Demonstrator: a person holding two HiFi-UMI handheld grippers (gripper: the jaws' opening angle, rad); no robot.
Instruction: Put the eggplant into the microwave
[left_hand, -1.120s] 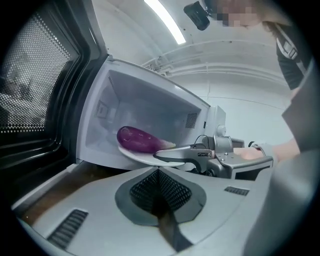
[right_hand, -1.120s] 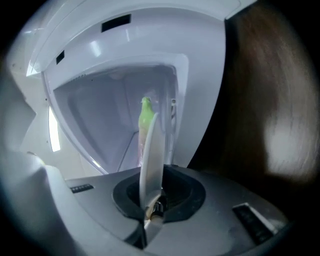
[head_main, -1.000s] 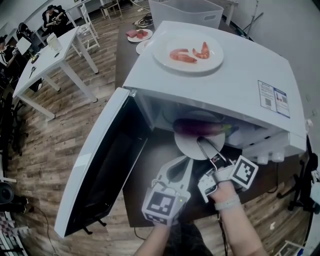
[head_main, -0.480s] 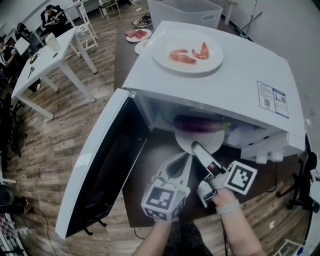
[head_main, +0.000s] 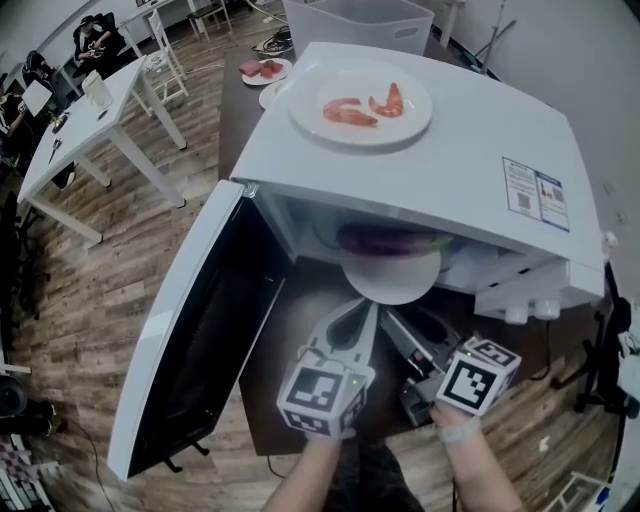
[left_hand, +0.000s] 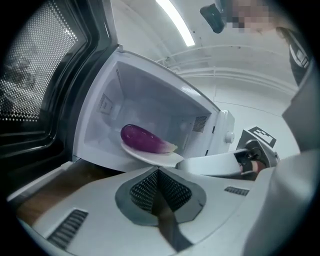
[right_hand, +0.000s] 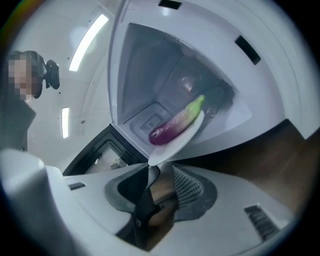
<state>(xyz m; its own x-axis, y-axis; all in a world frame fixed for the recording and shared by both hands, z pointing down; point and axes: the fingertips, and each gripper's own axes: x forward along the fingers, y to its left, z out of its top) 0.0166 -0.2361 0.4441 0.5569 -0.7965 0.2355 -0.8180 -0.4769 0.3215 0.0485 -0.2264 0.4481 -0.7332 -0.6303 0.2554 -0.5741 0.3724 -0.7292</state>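
The long purple eggplant (head_main: 385, 240) with a green tip lies on its side on a round white plate (head_main: 392, 288). The plate sits in the mouth of the white box microwave (head_main: 430, 150), and its front edge sticks out a bit. The eggplant is shiny and dark at the fat end and paler near the green tip. The microwave's door (head_main: 200, 340) hangs wide open on the left. My right claw (head_main: 395, 320) has just been opening. It is spread now with nothing in it, just in front of the plate's edge. My left claw (head_main: 371, 308) is pressed together and holds nothing.
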